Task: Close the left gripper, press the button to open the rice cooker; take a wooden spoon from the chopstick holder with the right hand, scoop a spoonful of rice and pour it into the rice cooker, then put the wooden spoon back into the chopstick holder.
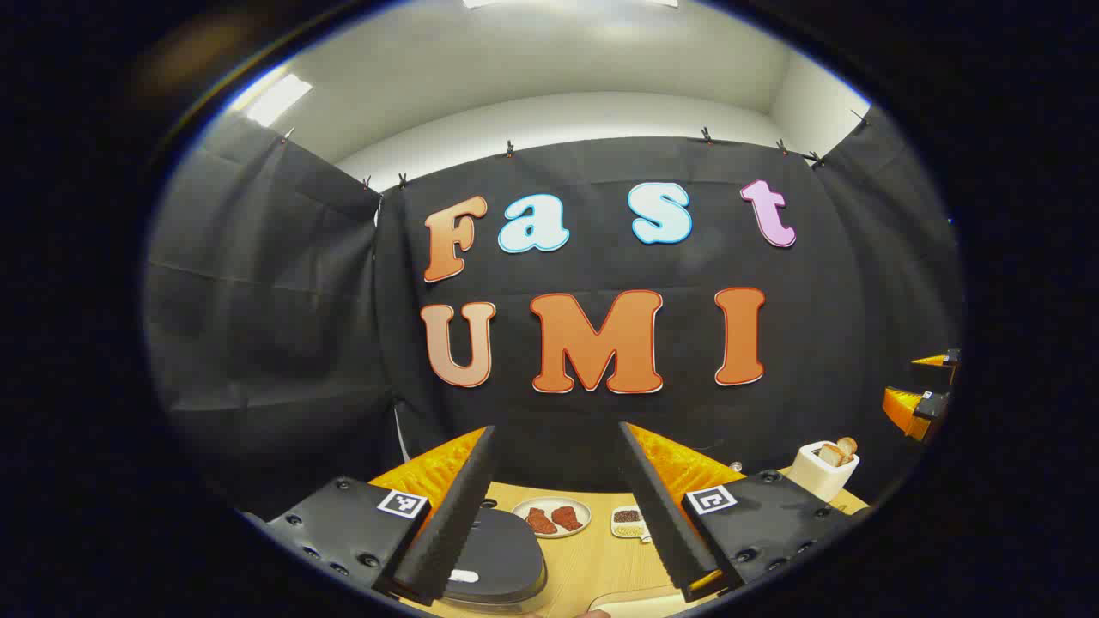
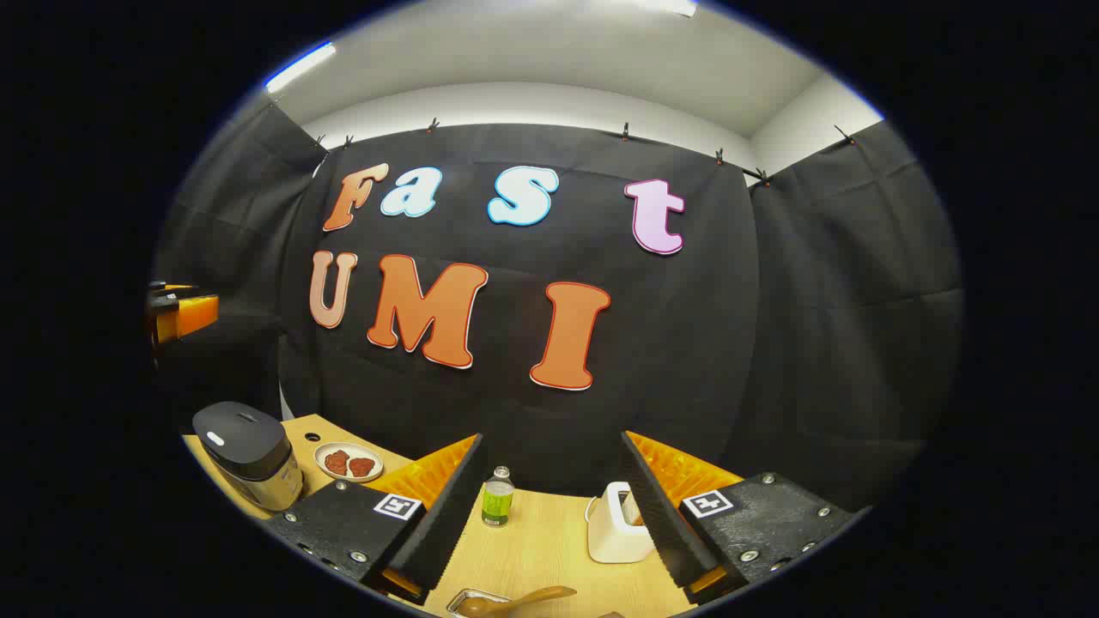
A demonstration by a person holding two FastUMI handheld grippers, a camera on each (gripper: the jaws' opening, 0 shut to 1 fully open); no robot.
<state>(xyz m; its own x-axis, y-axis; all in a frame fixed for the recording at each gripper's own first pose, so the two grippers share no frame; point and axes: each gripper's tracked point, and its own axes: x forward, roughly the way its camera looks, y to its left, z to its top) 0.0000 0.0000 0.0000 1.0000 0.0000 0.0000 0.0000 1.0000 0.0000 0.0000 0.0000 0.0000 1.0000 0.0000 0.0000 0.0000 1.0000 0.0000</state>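
Rice cooker with a dark rounded lid and shiny metal body (image 1: 494,558) sits shut on the pale wooden surface (image 1: 592,562), low between the fingers of the left claw (image 1: 554,506), which hangs above it with its jaws spread wide and grasping nothing. The right claw (image 2: 549,515) is likewise released and empty, held over the right part of the surface (image 2: 541,541). The task wants the left claw clenched before it presses the release button, so the main risk, as I judge it, is going down with the fingers apart: they could straddle the lid or slip past the small pale mark on it (image 1: 464,576), which may be the button, though the picture is too distorted there to be sure. A push off-centre could also shove the cooker rather than pop it open. The left gripper view offers a round plate with two reddish pieces of food (image 1: 552,518) and a small white dish of dark and pale grains (image 1: 628,521) just beyond the cooker, plus a white toaster holding bread (image 1: 824,468) far right. The right gripper view gives what that one lacks: a small bottle of green liquid (image 2: 497,498), the cooker seen whole from the side (image 2: 249,455), and a light wooden spoon (image 2: 519,599) lying at the bottom edge across what looks like a metal tray (image 2: 459,601).
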